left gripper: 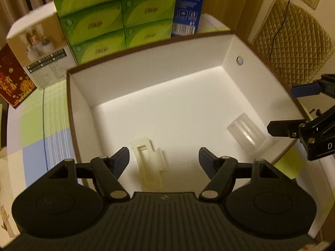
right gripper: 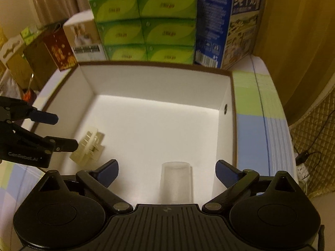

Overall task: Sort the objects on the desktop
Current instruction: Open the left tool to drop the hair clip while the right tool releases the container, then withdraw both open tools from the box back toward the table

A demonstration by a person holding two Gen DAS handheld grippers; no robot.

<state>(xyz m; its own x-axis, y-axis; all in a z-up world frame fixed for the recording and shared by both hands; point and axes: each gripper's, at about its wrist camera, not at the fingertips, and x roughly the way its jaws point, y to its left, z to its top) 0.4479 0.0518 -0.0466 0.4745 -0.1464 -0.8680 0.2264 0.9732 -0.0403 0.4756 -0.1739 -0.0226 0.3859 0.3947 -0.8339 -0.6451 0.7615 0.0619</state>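
Both the left gripper (left gripper: 164,159) and right gripper (right gripper: 166,172) were found released and empty above the white cardboard box (left gripper: 228,48); its thin walls could be snagged on withdrawal.

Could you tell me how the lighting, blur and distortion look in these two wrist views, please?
Left wrist view: warm, dim light; a bright band glares along the box floor's far edge; the tissue packs and tablecloth are smeared; fisheye bends the box rim. Right wrist view: same yellow cast; tissue packs soft; the clear piece is hazy against the white floor; black corners vignette.
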